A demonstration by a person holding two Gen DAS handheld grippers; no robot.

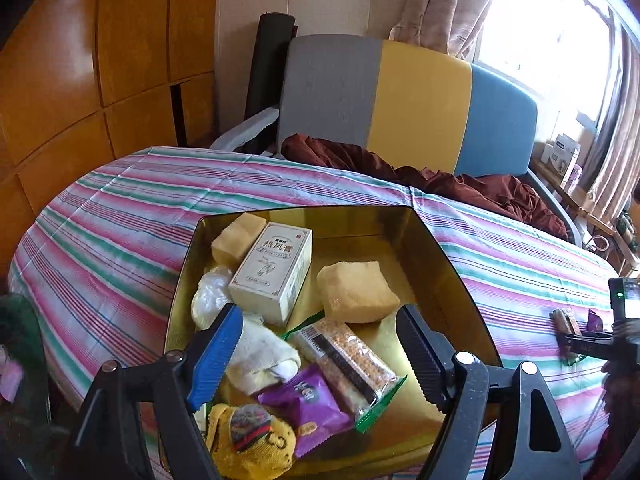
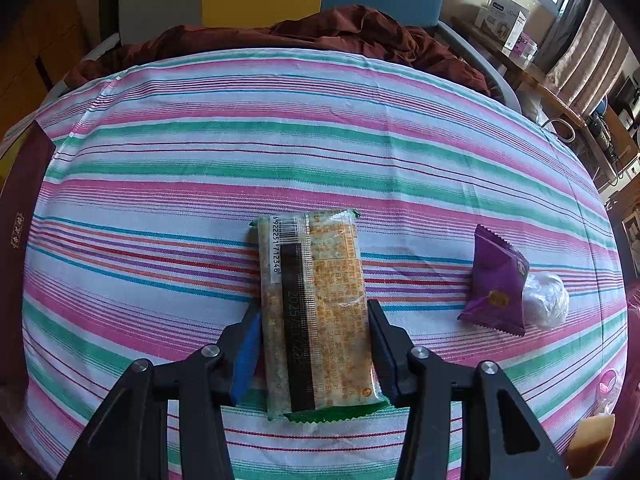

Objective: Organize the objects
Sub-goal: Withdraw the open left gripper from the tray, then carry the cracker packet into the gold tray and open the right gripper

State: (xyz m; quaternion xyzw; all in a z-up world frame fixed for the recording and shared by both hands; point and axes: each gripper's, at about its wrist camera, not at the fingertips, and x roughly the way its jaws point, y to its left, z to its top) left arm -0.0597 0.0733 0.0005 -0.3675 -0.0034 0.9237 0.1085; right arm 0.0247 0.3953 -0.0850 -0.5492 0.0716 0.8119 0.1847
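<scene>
A gold box (image 1: 436, 256) lies on the striped cloth and holds a cream carton (image 1: 272, 270), yellow sponges (image 1: 356, 292), a snack bar (image 1: 344, 360), a purple packet (image 1: 308, 404), a white sock (image 1: 260, 354) and a yellow sock (image 1: 248, 444). My left gripper (image 1: 320, 336) hangs open and empty above these things. My right gripper (image 2: 314, 340) has its jaws closed against both long sides of a clear snack bar (image 2: 316, 304) lying on the cloth. A purple packet (image 2: 496, 284) and a crumpled plastic wrap (image 2: 546, 298) lie to its right.
A dark red box lid (image 2: 16, 232) lies at the cloth's left edge. A grey, yellow and blue chair (image 1: 400, 100) with a maroon cloth (image 1: 460, 184) stands behind the table. A yellow sponge (image 2: 590, 444) sits at the lower right. Wooden cabinets (image 1: 80, 80) stand to the left.
</scene>
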